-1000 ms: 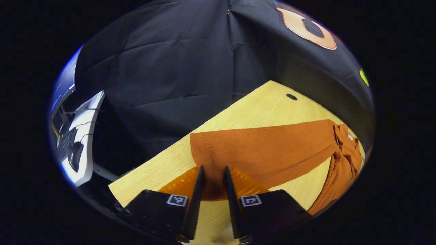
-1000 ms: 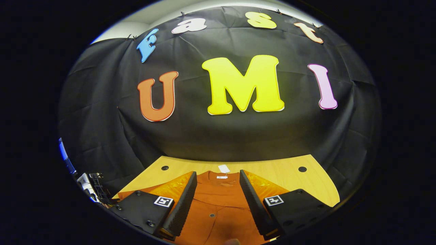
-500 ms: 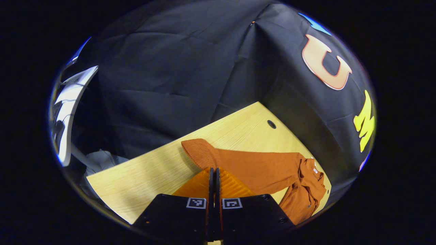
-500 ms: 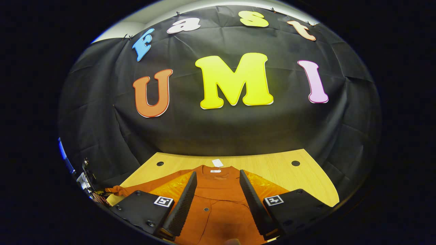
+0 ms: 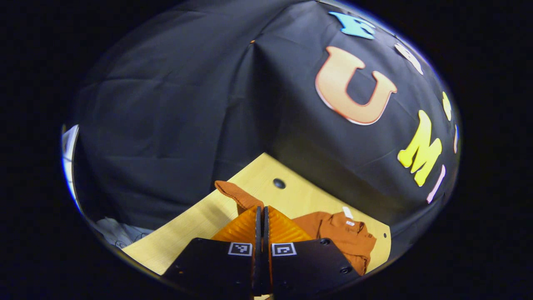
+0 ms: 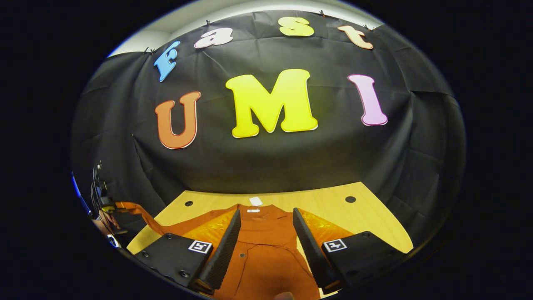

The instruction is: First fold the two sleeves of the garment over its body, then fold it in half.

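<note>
An orange long-sleeved garment [image 6: 266, 258] lies front up on the wooden table [image 6: 366, 225], collar and white tag [image 6: 255, 201] toward the wall. My left gripper [image 5: 262, 208] is shut on one sleeve near its cuff [image 5: 233, 192], which pokes out past the fingertips and is raised off the table. In the right gripper view that sleeve [image 6: 137, 210] stretches up and away to the far left. The garment's body [image 5: 341, 229] lies bunched to the right of my left gripper. My right gripper [image 6: 266, 212] hangs open over the chest, with nothing between its fingers.
The table has round cable holes [image 6: 350, 199] [image 6: 189, 203] [image 5: 279, 183] near its far edge. The black cloth wall stands close behind it. Beyond the table's left edge lie pale cloth and cables [image 5: 112, 231].
My left gripper shut on the sleeve, lifted it and swung toward the garment's body. The sleeve now rises off the table at the left. My right gripper stayed open over the chest.
</note>
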Action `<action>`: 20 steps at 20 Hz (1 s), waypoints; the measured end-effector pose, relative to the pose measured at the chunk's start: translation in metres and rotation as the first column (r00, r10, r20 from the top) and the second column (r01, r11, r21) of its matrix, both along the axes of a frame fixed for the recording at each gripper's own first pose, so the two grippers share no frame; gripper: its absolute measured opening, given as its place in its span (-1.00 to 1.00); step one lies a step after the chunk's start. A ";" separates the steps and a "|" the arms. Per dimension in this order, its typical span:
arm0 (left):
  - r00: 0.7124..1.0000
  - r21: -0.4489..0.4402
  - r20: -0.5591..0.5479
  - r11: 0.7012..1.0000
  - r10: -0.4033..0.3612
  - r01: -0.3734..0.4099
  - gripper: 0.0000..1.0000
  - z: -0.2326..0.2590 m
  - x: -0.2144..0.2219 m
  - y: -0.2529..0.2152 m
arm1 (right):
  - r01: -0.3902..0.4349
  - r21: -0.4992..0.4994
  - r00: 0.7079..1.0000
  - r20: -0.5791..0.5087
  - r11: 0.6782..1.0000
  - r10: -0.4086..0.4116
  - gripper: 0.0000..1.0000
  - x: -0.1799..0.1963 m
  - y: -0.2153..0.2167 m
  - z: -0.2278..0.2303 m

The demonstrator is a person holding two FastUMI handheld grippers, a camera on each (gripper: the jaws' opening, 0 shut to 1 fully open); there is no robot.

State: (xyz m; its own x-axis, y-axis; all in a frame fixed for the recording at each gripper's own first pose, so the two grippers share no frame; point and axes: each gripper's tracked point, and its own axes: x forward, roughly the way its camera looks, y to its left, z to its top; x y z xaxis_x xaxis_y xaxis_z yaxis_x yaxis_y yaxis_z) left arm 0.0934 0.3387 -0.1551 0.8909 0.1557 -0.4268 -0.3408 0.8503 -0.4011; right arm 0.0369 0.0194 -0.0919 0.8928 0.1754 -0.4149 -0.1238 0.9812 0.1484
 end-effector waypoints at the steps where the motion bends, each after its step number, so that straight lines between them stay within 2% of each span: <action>1: 0.999 0.020 0.020 0.999 -0.036 0.036 -0.94 0.017 0.015 -0.007 | 0.010 -0.004 1.000 -0.005 1.000 -0.010 0.63 -0.003 -0.006 -0.002; 4: 0.984 0.090 0.077 0.984 -0.162 0.155 -0.94 0.067 0.058 -0.043 | 0.038 -0.003 0.999 -0.013 0.999 -0.038 0.65 -0.013 -0.023 -0.007; 7: 0.956 0.170 0.110 0.953 -0.272 0.252 -0.94 0.110 0.097 -0.092 | 0.074 -0.011 0.997 -0.001 0.997 -0.074 0.65 -0.024 -0.046 -0.005; 9: 0.926 0.203 0.127 0.923 -0.355 0.326 -0.94 0.130 0.116 -0.137 | 0.101 -0.017 0.995 0.009 0.995 -0.101 0.65 -0.029 -0.063 -0.003; 11: 0.882 0.258 0.130 0.875 -0.452 0.410 -0.94 0.142 0.132 -0.186 | 0.138 -0.021 0.990 0.014 0.990 -0.137 0.65 -0.034 -0.084 0.000; 14: 0.810 0.338 0.071 0.778 -0.582 0.530 -0.94 0.132 0.145 -0.256 | 0.192 -0.026 0.981 0.019 0.981 -0.192 0.65 -0.044 -0.112 0.003; 20: 0.668 0.297 -0.023 0.633 -0.744 0.715 -0.93 0.057 0.137 -0.405 | 0.314 -0.089 0.949 0.025 0.945 -0.313 0.65 -0.082 -0.176 0.007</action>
